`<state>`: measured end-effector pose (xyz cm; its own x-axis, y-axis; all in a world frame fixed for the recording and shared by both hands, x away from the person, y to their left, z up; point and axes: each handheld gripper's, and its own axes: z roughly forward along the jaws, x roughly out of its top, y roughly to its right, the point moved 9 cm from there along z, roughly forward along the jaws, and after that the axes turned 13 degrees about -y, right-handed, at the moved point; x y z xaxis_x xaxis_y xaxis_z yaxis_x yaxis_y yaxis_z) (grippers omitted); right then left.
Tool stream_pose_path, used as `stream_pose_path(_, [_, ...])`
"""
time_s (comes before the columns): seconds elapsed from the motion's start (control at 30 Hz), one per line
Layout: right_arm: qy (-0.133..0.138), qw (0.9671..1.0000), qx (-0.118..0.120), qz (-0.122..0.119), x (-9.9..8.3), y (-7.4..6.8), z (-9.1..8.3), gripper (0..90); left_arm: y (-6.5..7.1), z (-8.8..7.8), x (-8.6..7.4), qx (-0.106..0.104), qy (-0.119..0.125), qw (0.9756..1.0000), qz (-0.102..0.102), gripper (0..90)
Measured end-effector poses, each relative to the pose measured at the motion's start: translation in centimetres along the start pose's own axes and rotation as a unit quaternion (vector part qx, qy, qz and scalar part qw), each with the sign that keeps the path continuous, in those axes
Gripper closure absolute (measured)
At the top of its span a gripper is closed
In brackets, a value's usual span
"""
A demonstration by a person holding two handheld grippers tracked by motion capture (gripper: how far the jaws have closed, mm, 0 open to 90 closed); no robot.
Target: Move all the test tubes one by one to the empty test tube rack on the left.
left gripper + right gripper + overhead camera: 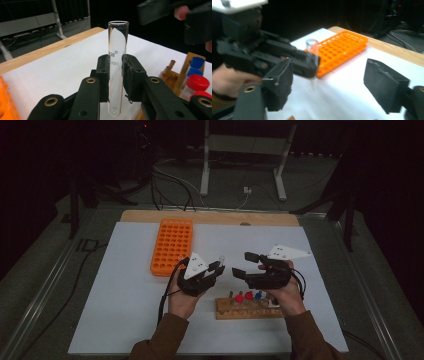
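**Glass tube clamped upright over the white sheet**

White sheet (150,310) over a wooden table, dark room behind. Left gripper (115,75) is clenched on a clear glass test tube (117,50), printed "100", open mouth up, rounded bottom down, long axis upright. It hangs mid-sheet, between the orange rack (172,245) toward the far left corner and the wooden rack (248,308) of red- and blue-capped tubes near the front edge. Right gripper (332,82) faces it, jaws spread wide, gripping nothing.
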<state>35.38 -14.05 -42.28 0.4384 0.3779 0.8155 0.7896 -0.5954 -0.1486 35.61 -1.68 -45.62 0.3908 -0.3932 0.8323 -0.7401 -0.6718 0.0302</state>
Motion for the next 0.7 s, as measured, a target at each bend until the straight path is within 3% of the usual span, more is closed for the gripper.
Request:
stream_pose_path(0.1, [0.002, 0.9996, -0.024, 0.015, -0.7, 1.2, -0.4, 15.1, -0.7, -0.3, -0.2, 0.006, 0.001, 0.9999, -0.009, 76.4])
stream_pose_path(0.4, [0.012, 0.9971, -0.067, 0.034, -1.4, 3.3, -1.9, 3.9, -2.6, -1.5, -0.8, 0.027, 0.006, 0.9993, -0.025, 76.4])
stream_pose_path(0.7, [0.021, 0.9925, -0.106, 0.057, -2.6, 5.3, -3.6, 0.2, -4.7, -2.8, -1.4, 0.05, 0.014, 0.9976, -0.046, 76.2])
